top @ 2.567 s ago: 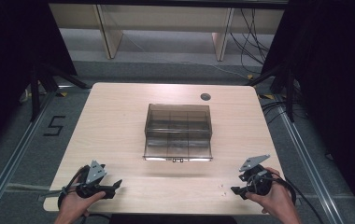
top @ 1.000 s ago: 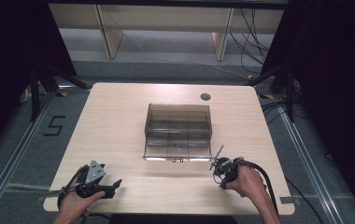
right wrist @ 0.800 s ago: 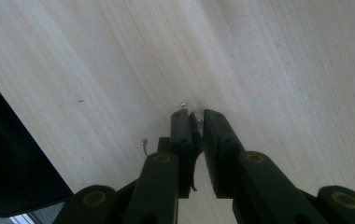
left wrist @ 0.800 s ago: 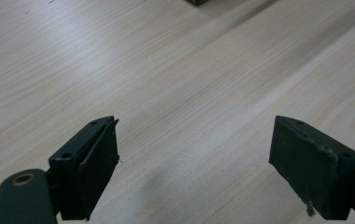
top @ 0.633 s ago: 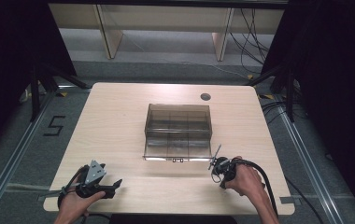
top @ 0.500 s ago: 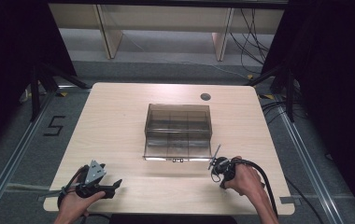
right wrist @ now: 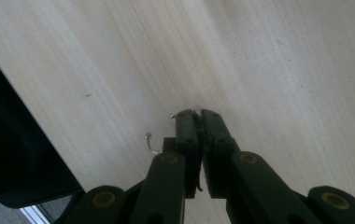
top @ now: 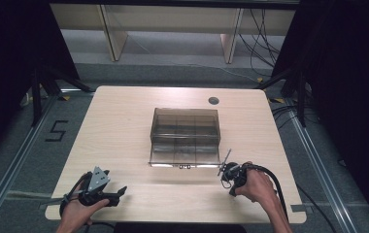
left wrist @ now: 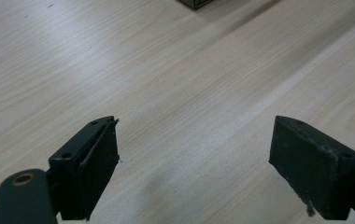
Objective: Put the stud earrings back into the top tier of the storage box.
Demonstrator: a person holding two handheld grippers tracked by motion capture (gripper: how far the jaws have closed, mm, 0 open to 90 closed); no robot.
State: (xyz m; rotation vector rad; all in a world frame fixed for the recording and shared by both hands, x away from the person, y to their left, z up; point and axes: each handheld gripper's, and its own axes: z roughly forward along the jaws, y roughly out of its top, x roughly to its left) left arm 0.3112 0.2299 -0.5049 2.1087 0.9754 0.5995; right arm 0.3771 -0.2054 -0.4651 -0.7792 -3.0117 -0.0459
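A smoky see-through box with several compartments sits mid-table; its dark corner peeks in at the top of the left gripper view. My left gripper rests near the front left edge, jaws wide open over bare wood, nothing between them. Just off the box's front right corner, my right gripper is tipped down at the tabletop. Its jaws are pressed together with the tips at the wood. A tiny silver hooked wire lies against the left jaw; whether it is gripped is unclear.
The light wooden table has a round grey cable grommet at the back right. The front edge runs close to the right gripper. A wooden shelf frame and cables are on the floor behind.
The right hand came in from the front right corner toward the box's front right corner and tipped its gripper downward; it has hardly moved lately. The left gripper stayed still.
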